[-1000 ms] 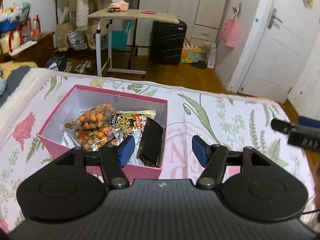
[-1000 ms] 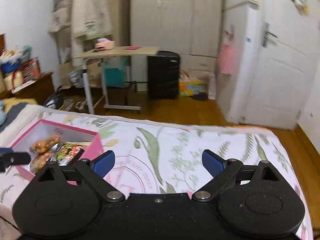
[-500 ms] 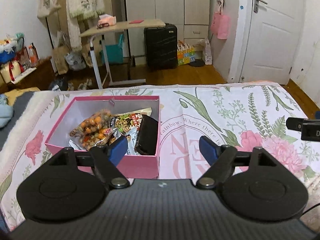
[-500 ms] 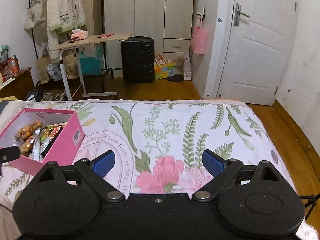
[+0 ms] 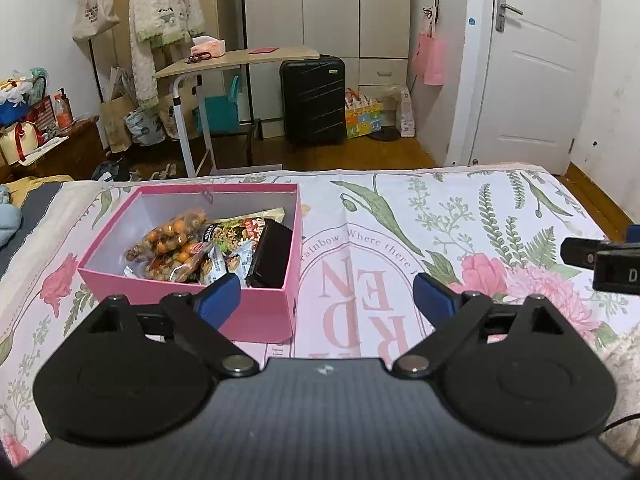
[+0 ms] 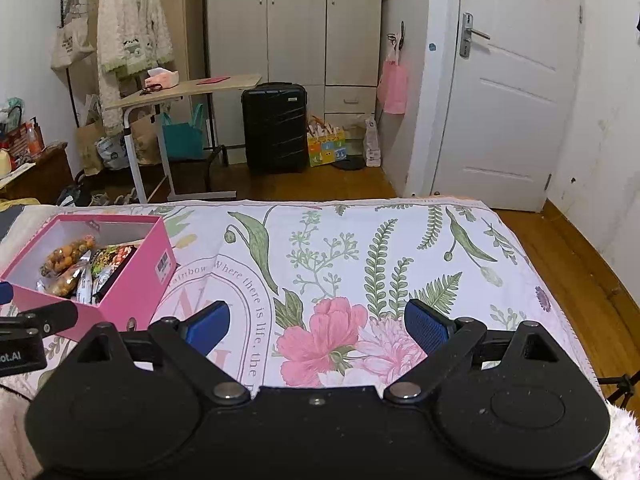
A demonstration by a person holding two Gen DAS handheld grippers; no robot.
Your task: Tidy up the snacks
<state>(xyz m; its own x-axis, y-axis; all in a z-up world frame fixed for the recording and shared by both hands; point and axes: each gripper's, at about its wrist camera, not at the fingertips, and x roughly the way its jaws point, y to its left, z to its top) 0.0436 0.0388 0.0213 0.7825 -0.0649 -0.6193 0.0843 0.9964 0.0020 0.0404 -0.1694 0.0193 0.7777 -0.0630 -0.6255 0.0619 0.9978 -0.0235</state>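
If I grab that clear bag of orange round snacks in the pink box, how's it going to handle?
The bag of orange snacks looks like thin crinkly film, so probably floppy and a bit slippery. Its loose round pieces will likely shift, making it sag. It lies among other packets in the pink box, so neighbours may drag along.

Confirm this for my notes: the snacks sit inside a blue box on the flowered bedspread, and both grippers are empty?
Not quite: the box is pink, not blue, as the left wrist view shows. The snacks do sit inside it on the flowered bedspread, and the left gripper and right gripper are empty.
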